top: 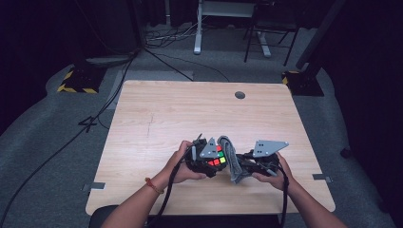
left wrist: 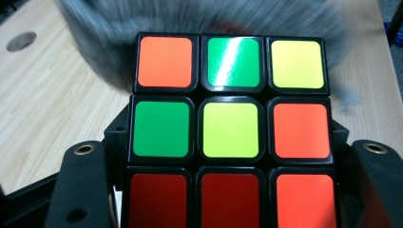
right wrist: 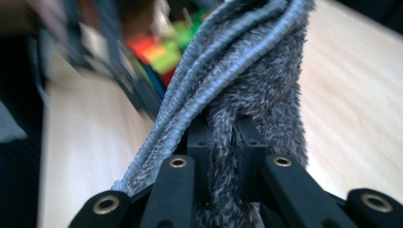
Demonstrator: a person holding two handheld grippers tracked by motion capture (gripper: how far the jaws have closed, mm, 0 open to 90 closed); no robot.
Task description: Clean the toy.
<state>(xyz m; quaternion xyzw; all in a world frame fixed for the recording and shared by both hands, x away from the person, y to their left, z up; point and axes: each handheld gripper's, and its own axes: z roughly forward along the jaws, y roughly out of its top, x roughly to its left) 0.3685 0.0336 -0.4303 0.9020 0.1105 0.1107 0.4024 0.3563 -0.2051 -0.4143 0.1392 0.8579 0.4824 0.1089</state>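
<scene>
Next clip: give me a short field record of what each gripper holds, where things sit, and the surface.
left gripper: shut on colourful puzzle cube
cube face in the left gripper view: yellow centre; orange, green, yellow tiles on top row
right gripper: shut on folded grey fluffy cloth
cloth position: upright against the cube's side
surface: light wooden table, round grommet hole at far edge

Jaws clamp a puzzle cube (left wrist: 230, 130), blurred grey cloth (left wrist: 95, 42) behind.

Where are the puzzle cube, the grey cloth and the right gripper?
puzzle cube (left wrist: 231, 129): left gripper view, centre yellow sticker.
grey cloth (right wrist: 266, 90): right gripper view, fuzzy bunched fold above the jaws.
right gripper (top: 248, 159): high view, jaw tips clamping the cloth.
</scene>
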